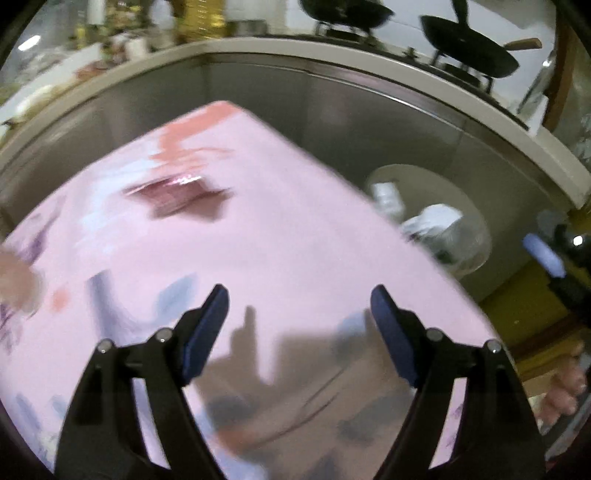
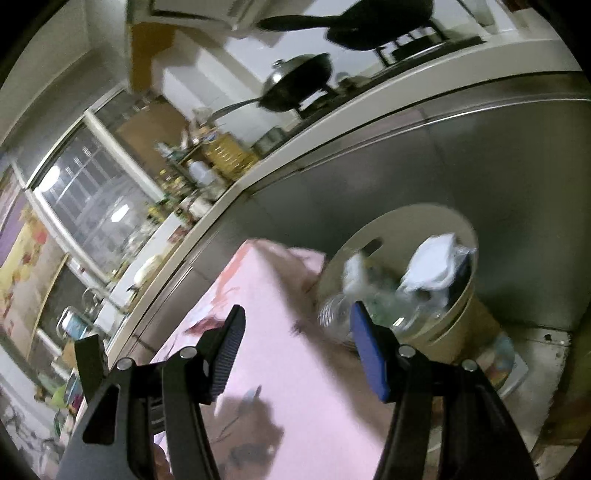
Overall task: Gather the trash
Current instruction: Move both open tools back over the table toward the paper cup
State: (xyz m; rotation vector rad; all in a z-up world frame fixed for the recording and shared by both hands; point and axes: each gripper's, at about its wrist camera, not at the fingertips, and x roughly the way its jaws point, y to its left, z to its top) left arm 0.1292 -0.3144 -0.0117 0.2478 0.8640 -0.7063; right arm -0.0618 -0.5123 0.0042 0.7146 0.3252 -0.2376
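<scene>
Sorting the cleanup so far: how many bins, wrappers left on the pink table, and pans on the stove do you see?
Bin: 1
Dark red wrapper on the pink table: 1
Pans on the stove: 2
Total: 4

Pink tablecloth (image 1: 280, 236), steel counter front (image 1: 369, 122), black woks (image 1: 469, 48) above.

Left gripper (image 1: 297, 314) pointing steeply downward, jaws gaping, nothing between. Right gripper (image 2: 297, 332) tilting slightly downward, jaws spread, gripping nothing.
</scene>
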